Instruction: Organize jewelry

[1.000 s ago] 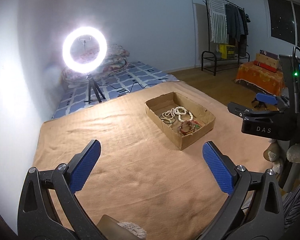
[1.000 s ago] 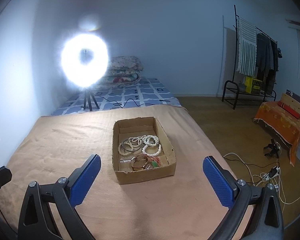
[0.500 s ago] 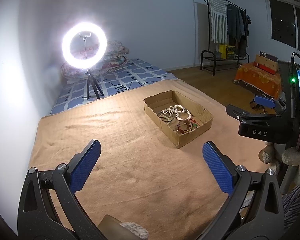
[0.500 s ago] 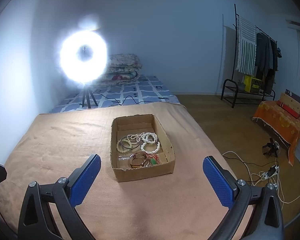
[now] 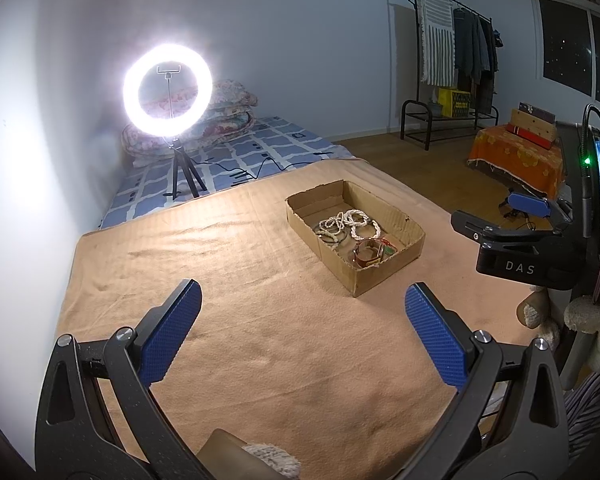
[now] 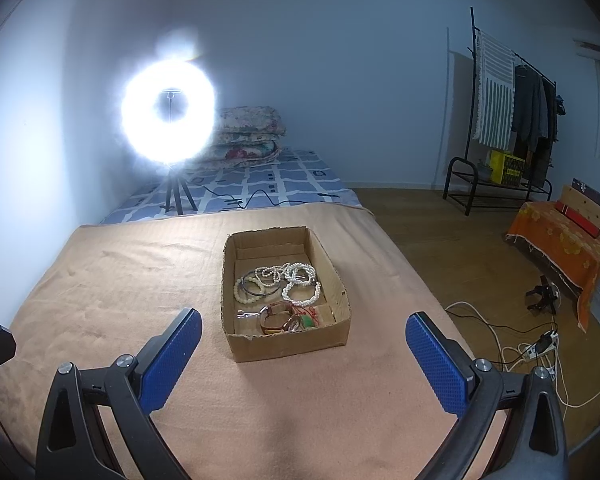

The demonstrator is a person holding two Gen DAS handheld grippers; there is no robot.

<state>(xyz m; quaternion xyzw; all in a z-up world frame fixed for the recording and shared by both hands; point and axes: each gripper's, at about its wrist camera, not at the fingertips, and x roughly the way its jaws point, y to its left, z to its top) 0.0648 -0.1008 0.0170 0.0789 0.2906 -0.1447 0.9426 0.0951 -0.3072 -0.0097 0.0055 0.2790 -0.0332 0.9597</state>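
Cardboard box [image 6: 286, 344] of bracelets [image 6: 300, 294] on tan blanket [image 6: 100, 288], ring light [image 6: 168, 114] behind

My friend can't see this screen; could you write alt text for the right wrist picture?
An open cardboard box of pearl bracelets and bangles sits on a tan blanket, just ahead of the open, empty right claw. A glowing ring light stands behind.

— Where did the left camera look from?
— Low over the blanket [image 5: 260, 320], facing the far wall, the cardboard box [image 5: 380, 276] off to its right.
— And the right one?
— It faced the box [image 6: 284, 344] straight on, nearer. Both shared the box and the ring light [image 6: 168, 116].
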